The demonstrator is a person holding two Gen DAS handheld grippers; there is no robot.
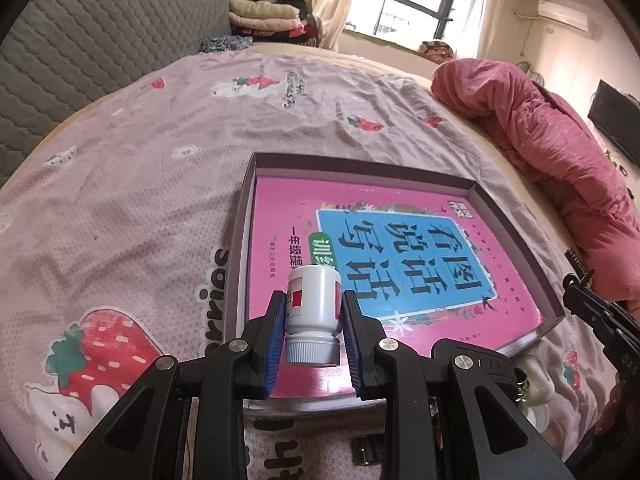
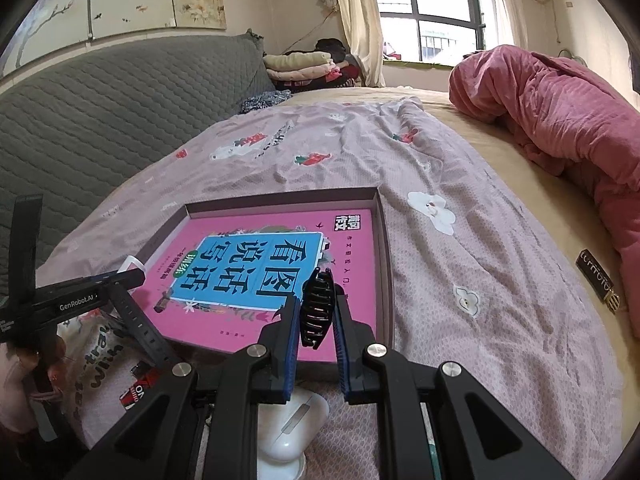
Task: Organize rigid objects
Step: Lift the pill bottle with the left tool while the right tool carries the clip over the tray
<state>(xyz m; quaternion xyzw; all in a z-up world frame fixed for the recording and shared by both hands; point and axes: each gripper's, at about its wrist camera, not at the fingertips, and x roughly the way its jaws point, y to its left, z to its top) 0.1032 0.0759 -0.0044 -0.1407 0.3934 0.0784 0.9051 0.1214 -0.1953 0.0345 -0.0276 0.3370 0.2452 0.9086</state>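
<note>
A shallow dark box (image 1: 362, 165) lies on the bed with a pink book (image 1: 400, 280) flat inside it. My left gripper (image 1: 314, 302) is shut on a white pill bottle (image 1: 314, 300) with a red label, held cap toward the camera above the book's near left part. My right gripper (image 2: 316, 308) is shut on a black hair claw clip (image 2: 318, 304), held above the near right part of the same book (image 2: 256, 280) in the box (image 2: 384, 248). The left gripper's body (image 2: 80, 296) shows at the left of the right wrist view.
The bed has a pink strawberry-print sheet (image 1: 140, 168). A rolled red quilt (image 1: 560, 152) lies along the right side. A grey quilted headboard (image 2: 100, 120) stands at the left. A white object (image 2: 288, 428), a black strap (image 2: 140, 328) and a small red-black item (image 2: 138, 394) lie near the box's front edge.
</note>
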